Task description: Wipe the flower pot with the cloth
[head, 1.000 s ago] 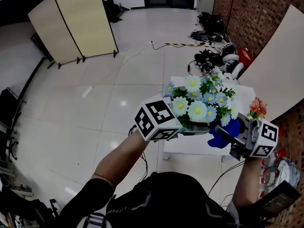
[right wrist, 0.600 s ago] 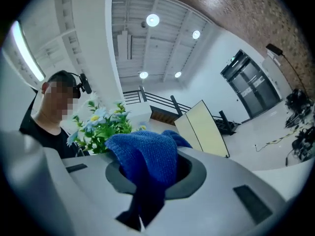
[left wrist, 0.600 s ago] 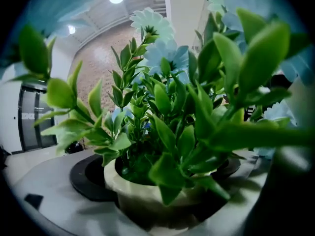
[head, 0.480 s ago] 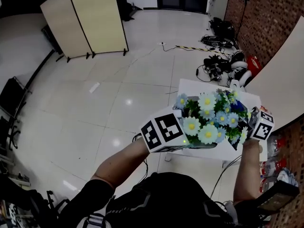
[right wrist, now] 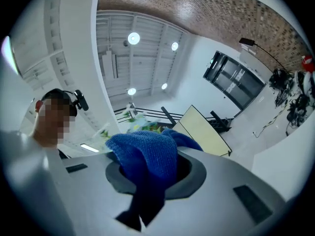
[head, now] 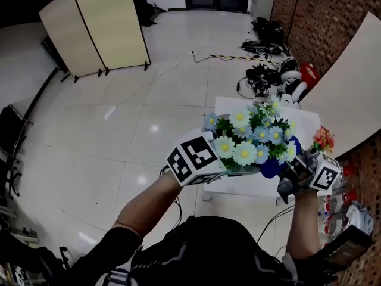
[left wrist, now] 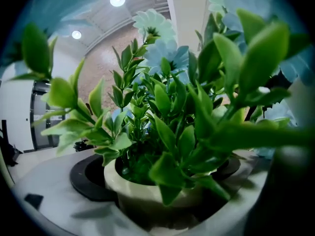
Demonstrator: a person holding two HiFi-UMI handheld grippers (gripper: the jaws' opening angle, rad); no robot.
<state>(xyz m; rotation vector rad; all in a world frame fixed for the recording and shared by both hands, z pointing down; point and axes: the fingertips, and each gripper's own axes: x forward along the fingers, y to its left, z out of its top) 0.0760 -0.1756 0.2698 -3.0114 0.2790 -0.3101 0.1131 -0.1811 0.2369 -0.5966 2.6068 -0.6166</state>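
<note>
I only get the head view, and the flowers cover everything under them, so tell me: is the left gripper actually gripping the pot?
Observer: Yes, the left gripper is shut on the cream flower pot, near its rim.
Operator: And the blue cloth?
Observer: The right gripper is shut on the cloth, bunched, one end hanging below the jaws.
Operator: Is it touching the pot?
Observer: Cannot tell; the right gripper view shows only a bit of the plant behind the cloth, no pot.
</note>
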